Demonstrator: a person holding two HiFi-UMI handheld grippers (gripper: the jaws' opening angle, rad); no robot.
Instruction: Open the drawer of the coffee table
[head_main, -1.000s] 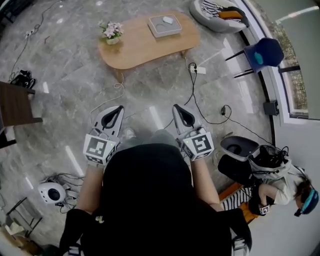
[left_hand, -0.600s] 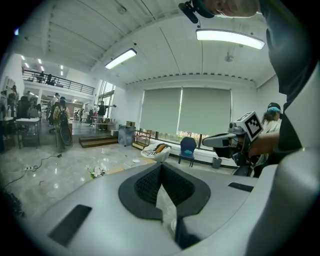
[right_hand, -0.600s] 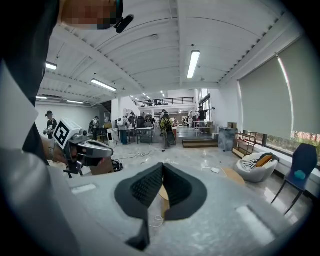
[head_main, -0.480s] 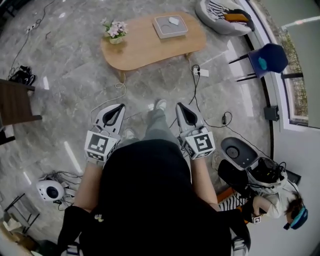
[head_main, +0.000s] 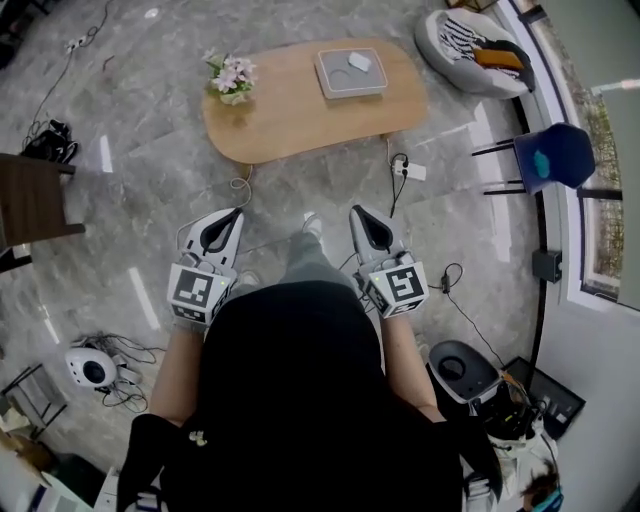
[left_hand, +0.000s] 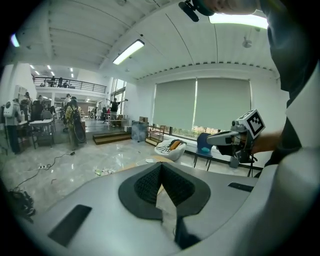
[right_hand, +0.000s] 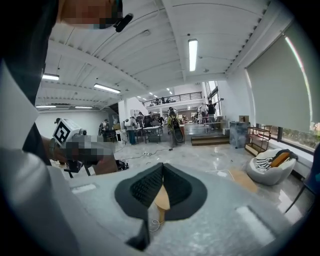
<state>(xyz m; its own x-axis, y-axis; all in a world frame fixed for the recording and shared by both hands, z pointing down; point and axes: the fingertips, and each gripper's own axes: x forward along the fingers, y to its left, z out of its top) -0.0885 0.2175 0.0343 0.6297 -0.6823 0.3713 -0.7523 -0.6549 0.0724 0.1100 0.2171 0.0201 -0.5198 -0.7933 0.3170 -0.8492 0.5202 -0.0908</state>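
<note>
The low wooden coffee table (head_main: 300, 115) stands on the grey marble floor ahead of me. Its top carries a small pot of pink flowers (head_main: 230, 75) and a flat grey tray (head_main: 352, 72). No drawer front shows from above. My left gripper (head_main: 228, 216) and right gripper (head_main: 358, 212) are held side by side, pointing at the table and well short of its near edge. Both are shut with nothing between the jaws. In the right gripper view a sliver of the table's wood (right_hand: 161, 197) shows below the closed right gripper (right_hand: 161, 166). The left gripper (left_hand: 161, 165) shows its pads pressed together.
A cable and power strip (head_main: 410, 170) lie by the table's right end. A striped beanbag (head_main: 478, 50) and a blue chair (head_main: 550, 155) stand at the right. At the left is dark wooden furniture (head_main: 30, 205). A white round device (head_main: 88, 368) lies behind me on the left.
I have stepped forward, one foot now ahead between the grippers. The table sits lower and nearer in the head view. Both grippers came forward with me, still shut.
</note>
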